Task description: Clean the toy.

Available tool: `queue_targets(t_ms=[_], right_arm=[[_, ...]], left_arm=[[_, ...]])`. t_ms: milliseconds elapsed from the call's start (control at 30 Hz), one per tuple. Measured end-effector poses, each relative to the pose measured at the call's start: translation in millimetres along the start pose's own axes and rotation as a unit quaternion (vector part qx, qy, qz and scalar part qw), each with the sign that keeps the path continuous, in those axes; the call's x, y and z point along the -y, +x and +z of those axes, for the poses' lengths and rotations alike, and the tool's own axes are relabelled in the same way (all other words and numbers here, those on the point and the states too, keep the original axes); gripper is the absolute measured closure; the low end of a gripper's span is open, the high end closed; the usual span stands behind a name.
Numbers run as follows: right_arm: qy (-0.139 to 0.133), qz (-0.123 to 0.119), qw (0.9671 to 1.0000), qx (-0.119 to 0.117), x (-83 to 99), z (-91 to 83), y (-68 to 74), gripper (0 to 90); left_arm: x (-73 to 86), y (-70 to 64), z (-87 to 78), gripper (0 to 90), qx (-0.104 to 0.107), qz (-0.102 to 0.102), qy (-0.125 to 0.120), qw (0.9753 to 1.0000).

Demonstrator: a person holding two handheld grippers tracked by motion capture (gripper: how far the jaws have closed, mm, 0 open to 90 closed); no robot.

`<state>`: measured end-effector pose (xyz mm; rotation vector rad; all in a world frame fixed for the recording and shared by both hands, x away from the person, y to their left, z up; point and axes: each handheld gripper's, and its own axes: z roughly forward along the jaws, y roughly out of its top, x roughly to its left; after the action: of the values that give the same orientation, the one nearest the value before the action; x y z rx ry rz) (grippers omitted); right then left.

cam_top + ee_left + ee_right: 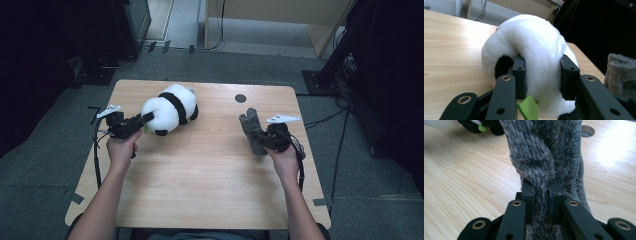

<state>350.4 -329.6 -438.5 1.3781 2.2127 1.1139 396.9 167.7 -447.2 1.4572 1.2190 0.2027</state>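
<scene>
Both forearms reach forward: left gripper (146, 119) pinches panda (170, 109), right gripper (257, 135) pinches grey plush (251, 130).

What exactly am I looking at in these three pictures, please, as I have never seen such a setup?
A person sits at a wooden table, holding a hand-operated gripper in each hand. One picture looks down from above; the other two come from cameras riding on the grippers. The left gripper has its fingers squeezing a plush panda. The right gripper is pinched on a grey furry fabric piece. A dark round hole sits near the table's far edge.
</scene>
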Motion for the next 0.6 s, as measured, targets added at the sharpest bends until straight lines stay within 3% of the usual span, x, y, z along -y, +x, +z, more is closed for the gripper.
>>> queue_targets(t_ms=[333, 400, 500, 600], right_arm=[[0.023, 0.022, 0.9995, 0.006, 8.3, 15.0, -18.5, 79.4], [0.028, 0.025, 0.9993, 0.009, 10.1, 17.8, -22.3, 79.3], [0.036, 0.027, 0.9989, 0.012, 12.5, 22.6, -26.4, 79.0], [0.04, 0.032, 0.9986, 0.01, 14.9, 28.2, -30.2, 77.8]], left_arm=[[0.1, 28.0, -4.5, 62.4, -0.026, 0.022, 0.024, 0.9991], [1.1, 33.9, -3.3, 61.2, -0.018, 0.016, 0.036, 0.9991], [2.9, 39.0, -1.5, 58.2, -0.02, 0.027, 0.058, 0.9978], [3.7, 39.9, -0.7, 54.4, -0.019, 0.031, 0.063, 0.9973]])
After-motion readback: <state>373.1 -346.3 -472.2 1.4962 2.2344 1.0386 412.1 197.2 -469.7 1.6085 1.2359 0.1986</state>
